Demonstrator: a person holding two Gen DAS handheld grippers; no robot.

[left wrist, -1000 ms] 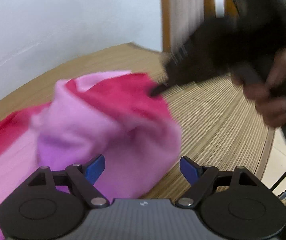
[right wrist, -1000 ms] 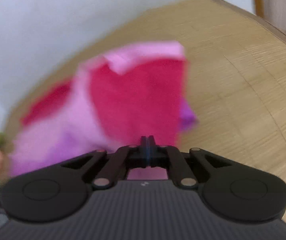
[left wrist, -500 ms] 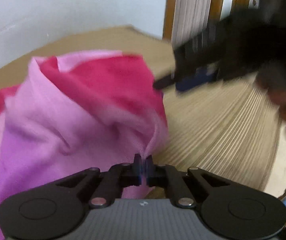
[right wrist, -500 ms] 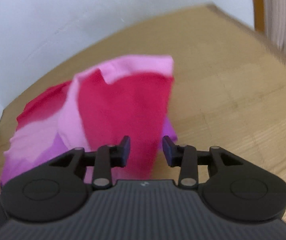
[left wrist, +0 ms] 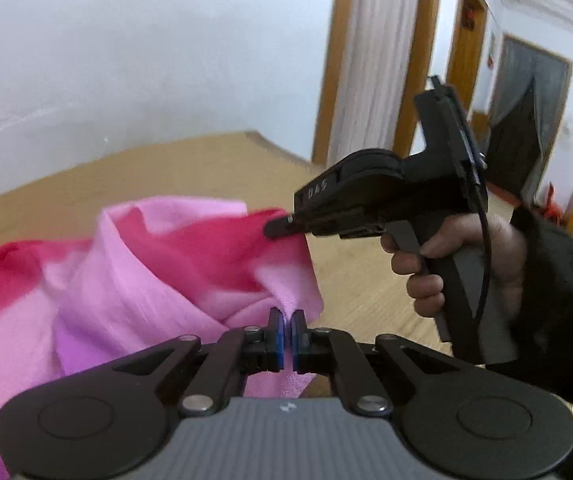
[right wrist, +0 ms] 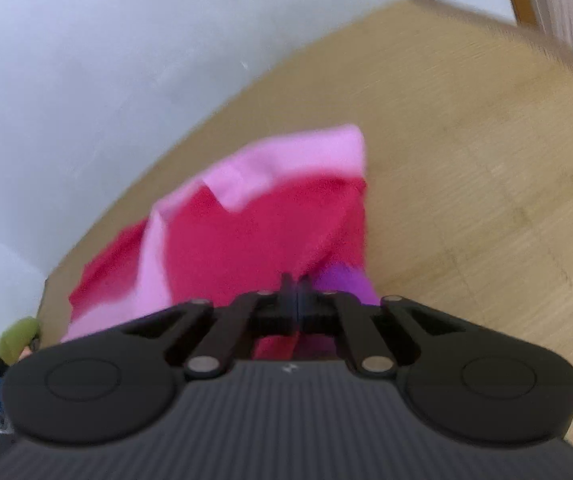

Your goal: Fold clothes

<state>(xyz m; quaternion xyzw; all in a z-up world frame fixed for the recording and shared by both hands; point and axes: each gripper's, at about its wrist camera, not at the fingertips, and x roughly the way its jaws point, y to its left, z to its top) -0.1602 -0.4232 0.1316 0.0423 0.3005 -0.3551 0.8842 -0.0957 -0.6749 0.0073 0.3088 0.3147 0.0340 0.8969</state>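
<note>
Left hand-held gripper (left wrist: 285, 334): fingers pinched together on a fold of the pink and red garment (left wrist: 134, 276) at its near edge. Right hand-held gripper (right wrist: 296, 300): likewise clamped on cloth, at the red edge beside a purple patch; seen from the left wrist, its tip bites the upper red corner.

The garment lies bunched on the wooden counter (right wrist: 466, 160), its right end raised off the surface between the two grips and the rest trailing left along the counter.

Step in hand, by judgement: a held edge is being carried, mid-fold or mid-spread; the views do not settle which. Either way, both grips must hold level and keep the edge taut.

Pose: the person's right hand (left wrist: 446, 264) wraps the pistol handle, the tool pointing left and roughly level above the counter, dark sleeve behind.
</note>
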